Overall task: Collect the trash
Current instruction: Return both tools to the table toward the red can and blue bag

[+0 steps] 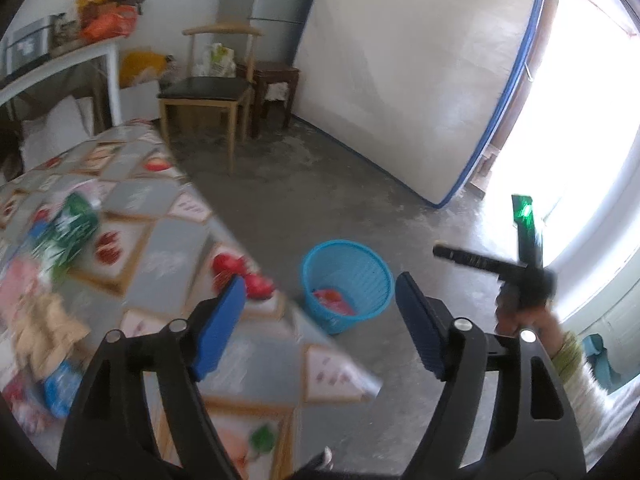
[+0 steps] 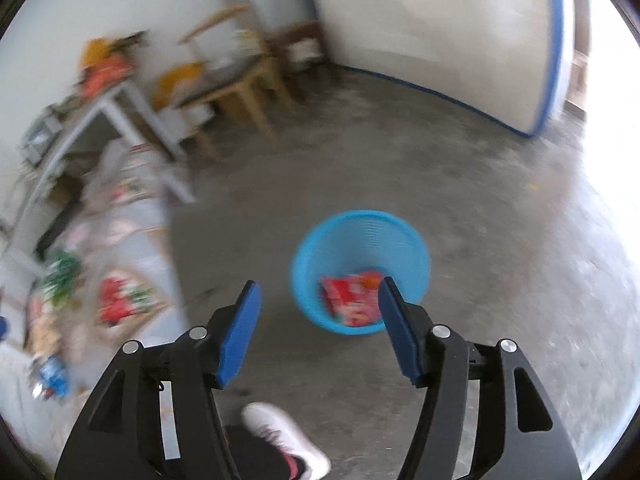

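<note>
A blue mesh basket [image 1: 346, 284] stands on the concrete floor beside the table, with a red wrapper [image 1: 334, 302] lying in it. My left gripper [image 1: 321, 279] hangs open and empty above the table's edge, left of the basket. In the right wrist view the basket [image 2: 360, 272] and the red wrapper [image 2: 352, 300] lie just beyond my right gripper [image 2: 319, 284], which is open with nothing between its blue pads. On the table lie a green packet [image 1: 72, 224], a beige wrapper [image 1: 44, 332] and a blue packet [image 1: 60, 388].
The table [image 1: 168, 256] wears a patterned cloth. A wooden chair [image 1: 208, 92], a dark stool [image 1: 276, 80] and a mattress [image 1: 400, 72] leaning on the wall stand behind. A person's hand [image 1: 516, 316] is at the right, and a white shoe [image 2: 284, 440] is on the floor.
</note>
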Tool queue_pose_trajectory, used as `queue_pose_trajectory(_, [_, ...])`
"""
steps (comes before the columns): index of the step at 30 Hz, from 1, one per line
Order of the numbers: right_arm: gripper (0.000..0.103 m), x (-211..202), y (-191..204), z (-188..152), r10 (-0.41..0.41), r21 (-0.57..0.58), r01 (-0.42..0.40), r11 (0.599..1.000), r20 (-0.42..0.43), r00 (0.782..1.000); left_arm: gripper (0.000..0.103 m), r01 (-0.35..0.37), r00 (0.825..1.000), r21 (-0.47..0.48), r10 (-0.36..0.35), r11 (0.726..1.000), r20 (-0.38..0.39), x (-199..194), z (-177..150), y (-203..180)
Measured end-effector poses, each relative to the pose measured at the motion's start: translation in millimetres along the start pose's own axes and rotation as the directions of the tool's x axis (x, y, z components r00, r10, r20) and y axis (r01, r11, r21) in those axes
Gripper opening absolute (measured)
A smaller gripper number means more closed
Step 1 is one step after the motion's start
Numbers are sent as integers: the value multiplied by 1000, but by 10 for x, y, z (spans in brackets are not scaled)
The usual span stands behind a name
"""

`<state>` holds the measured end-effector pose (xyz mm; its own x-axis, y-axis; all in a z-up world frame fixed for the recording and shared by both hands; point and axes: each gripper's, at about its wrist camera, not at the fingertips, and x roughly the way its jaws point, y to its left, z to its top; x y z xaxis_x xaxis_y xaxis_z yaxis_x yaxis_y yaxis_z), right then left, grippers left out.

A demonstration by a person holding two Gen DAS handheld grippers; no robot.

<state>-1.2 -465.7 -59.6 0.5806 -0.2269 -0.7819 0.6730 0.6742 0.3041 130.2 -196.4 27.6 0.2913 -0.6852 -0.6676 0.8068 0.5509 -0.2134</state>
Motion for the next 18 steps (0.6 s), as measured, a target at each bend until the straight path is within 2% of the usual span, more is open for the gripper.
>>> queue_pose_trajectory(4, [61, -149, 616, 56, 123, -127, -125, 984, -20, 992, 78, -89, 995, -44, 91, 995, 44, -381, -309, 268])
queue_pose_trajectory(8, [63, -255, 1240, 50, 240, -229, -247, 942, -59, 969, 79, -195, 977, -103, 203, 975, 73, -788, -641, 582])
queue_pose_trajectory(10, [64, -289, 1581, -32, 286, -286, -302, 909, -96, 953, 80, -253, 960, -131, 265, 959, 88, -963, -804, 718])
queue_pose_trajectory(13, [64, -299, 2087, -197, 337, -366, -381, 849, -179, 924, 80, -303, 941, -200, 325, 932, 93, -1178, -1103, 953])
queue_pose_trajectory(18, [64, -198, 2743, -452, 388, -414, -489, 768, -308, 869, 80, -341, 919, -321, 386, 884, 87, -1369, -1482, 1268])
